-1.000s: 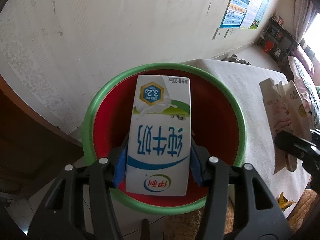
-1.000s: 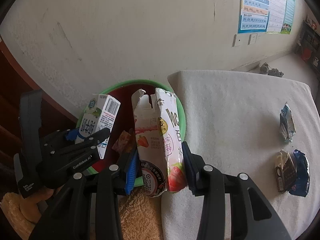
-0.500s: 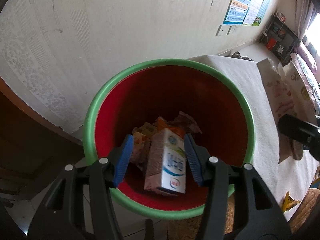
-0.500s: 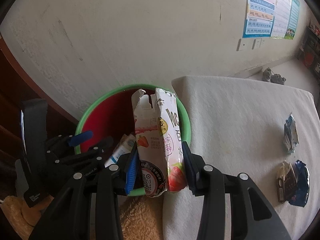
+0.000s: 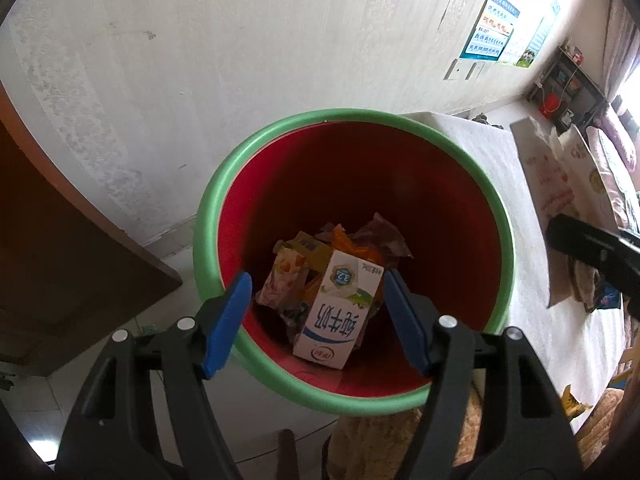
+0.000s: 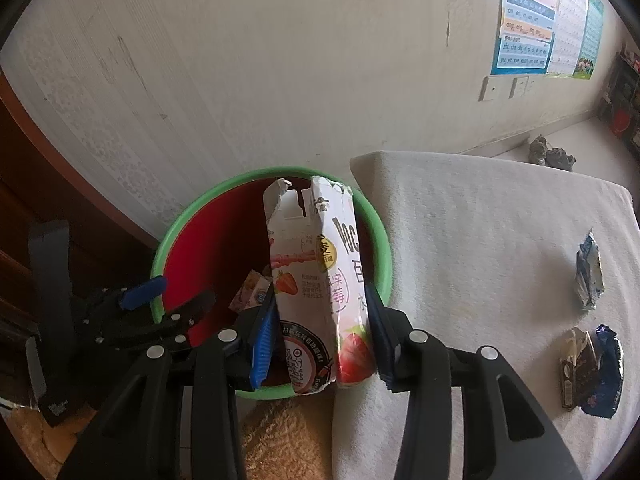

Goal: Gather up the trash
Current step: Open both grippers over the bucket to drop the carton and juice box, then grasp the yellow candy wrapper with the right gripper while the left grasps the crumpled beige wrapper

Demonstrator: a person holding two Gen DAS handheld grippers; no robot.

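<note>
The left gripper (image 5: 316, 320) is wide open above the bin (image 5: 280, 376) holding the milk carton (image 5: 336, 312), while the right gripper (image 6: 320, 332) clamps the strawberry box (image 6: 316, 280) over the bin's rim.

The milk carton (image 5: 336, 312) lay in the bin (image 5: 496, 216), atop other trash. The bed (image 6: 480, 240) stood at the bin's three o'clock. Wrappers (image 6: 588, 276) lay on it.

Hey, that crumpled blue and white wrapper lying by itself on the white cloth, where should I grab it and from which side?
Judging by its pose, pinch the blue and white wrapper across its narrow middle, coming straight down from above. It lies flat and elongated on the white cloth, so there is no edge to slide under; its raised creases give the fingers something to catch.
</note>
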